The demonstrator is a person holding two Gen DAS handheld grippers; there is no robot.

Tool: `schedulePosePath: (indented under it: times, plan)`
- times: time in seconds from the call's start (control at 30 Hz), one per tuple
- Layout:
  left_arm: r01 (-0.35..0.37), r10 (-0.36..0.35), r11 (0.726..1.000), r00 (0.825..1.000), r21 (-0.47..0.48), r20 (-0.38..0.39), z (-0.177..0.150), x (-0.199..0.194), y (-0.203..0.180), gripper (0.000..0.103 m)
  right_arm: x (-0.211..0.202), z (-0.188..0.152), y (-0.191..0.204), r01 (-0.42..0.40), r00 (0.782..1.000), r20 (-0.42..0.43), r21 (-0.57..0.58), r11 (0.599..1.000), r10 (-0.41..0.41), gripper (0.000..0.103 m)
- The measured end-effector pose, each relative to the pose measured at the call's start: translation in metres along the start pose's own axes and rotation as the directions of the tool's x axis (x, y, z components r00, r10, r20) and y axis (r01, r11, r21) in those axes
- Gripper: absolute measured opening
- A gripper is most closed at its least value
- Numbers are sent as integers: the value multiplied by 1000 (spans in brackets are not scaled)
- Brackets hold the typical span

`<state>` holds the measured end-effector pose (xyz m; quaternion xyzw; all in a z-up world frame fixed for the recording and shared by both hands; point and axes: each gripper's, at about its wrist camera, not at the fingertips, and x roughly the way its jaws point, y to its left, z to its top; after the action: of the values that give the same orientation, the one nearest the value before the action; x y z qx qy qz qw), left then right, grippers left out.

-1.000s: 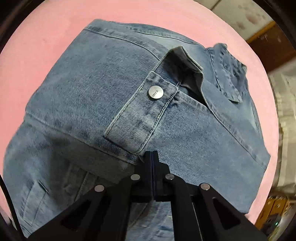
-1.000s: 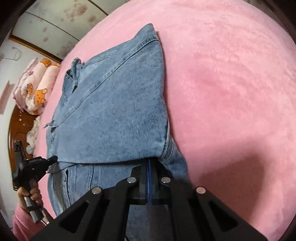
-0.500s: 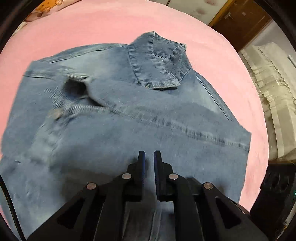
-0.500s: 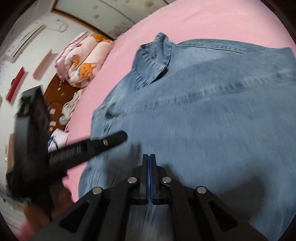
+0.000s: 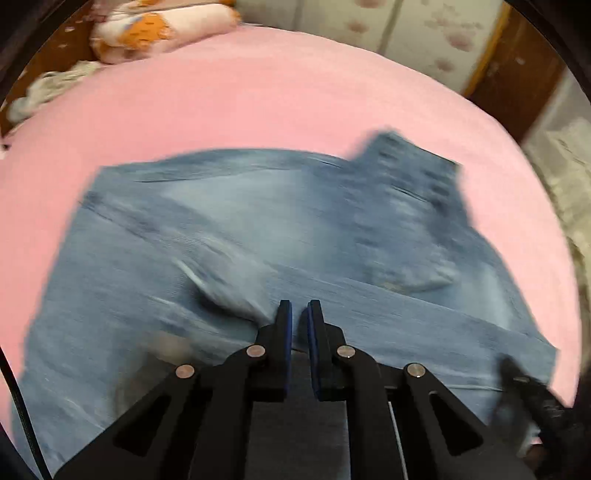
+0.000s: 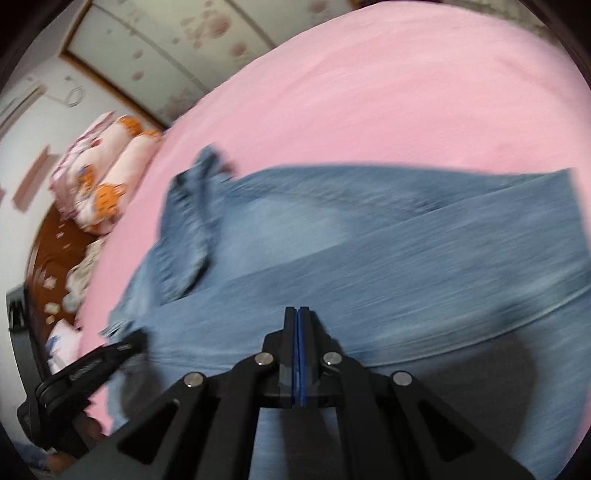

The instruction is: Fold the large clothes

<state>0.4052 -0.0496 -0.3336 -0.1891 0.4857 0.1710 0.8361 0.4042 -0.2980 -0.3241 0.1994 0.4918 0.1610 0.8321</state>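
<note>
My left hand-held gripper (image 5: 299, 314) has its jaws slightly parted with nothing between them, hovering just over the near part of the jacket (image 5: 258, 240). My right hand-held gripper (image 6: 298, 321) has its pads pressed together; I see no cloth between the tips, though whether a bit of fabric is caught lower down I cannot tell. In the right view the left tool shows at the jacket's near left edge, and in the left view the right tool is a dark blur at the near right corner.

The jacket is denim and lies spread on the pink bed (image 5: 258, 92), partly folded, with the collar (image 5: 413, 177) toward the far side and a long seam or folded edge running across its width. Both views are smeared by motion, so finer details such as buttons or cuffs are not readable.

I judge the denim to be heavy and fairly stiff for cloth: it should hold a crease and not slip from the pads, but it will drag on the fleecy bed cover and sag if lifted by one point. I would take it at the two near corners or along a stitched hem, where the layers are thick and firm, one gripper per side, and lift evenly. Beyond the bed sit a patterned pillow (image 5: 155, 29) and cupboards (image 5: 388, 33).
</note>
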Motion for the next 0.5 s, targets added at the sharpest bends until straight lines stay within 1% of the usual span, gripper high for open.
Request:
schedulePosePath:
  times: [0.03,0.1,0.17,0.23,0.27,0.33,0.37,0.43,0.47,0.5]
  plan:
    - [16,-16,1000,1000,-27,-3,3,1,11,2,-8,4,-12,27,999,22,8,1000,-28,0]
    - [101,-103,992,994,-76,-22,10,5,31,1,-21,10,-34,90,994,63,40,995,-93,0]
    - [126,-127,989,992,-72,-11,11,4,35,1,-31,15,-52,128,987,90,67,989,-134,0]
    - [121,-122,991,993,-55,-8,9,7,35,1,-38,18,-61,146,982,112,87,985,-155,0]
    - [113,-114,993,993,-42,-13,7,7,36,1,-41,18,-65,197,971,119,82,977,-206,0]
    - [96,-96,995,995,-17,-27,4,13,34,1,-39,18,-71,185,976,105,75,980,-193,0]
    - [85,-85,996,996,-5,-34,4,15,32,1,-36,19,-73,183,977,92,99,978,-192,0]
    - [69,-69,998,997,13,-39,7,14,26,1,-37,19,-69,216,971,86,92,972,-224,0]
    - [71,-70,997,997,20,-39,8,9,25,1,-40,19,-64,235,966,90,75,969,-241,0]
    - [73,-72,997,997,23,-42,7,5,25,3,-41,17,-53,240,965,94,62,969,-245,0]
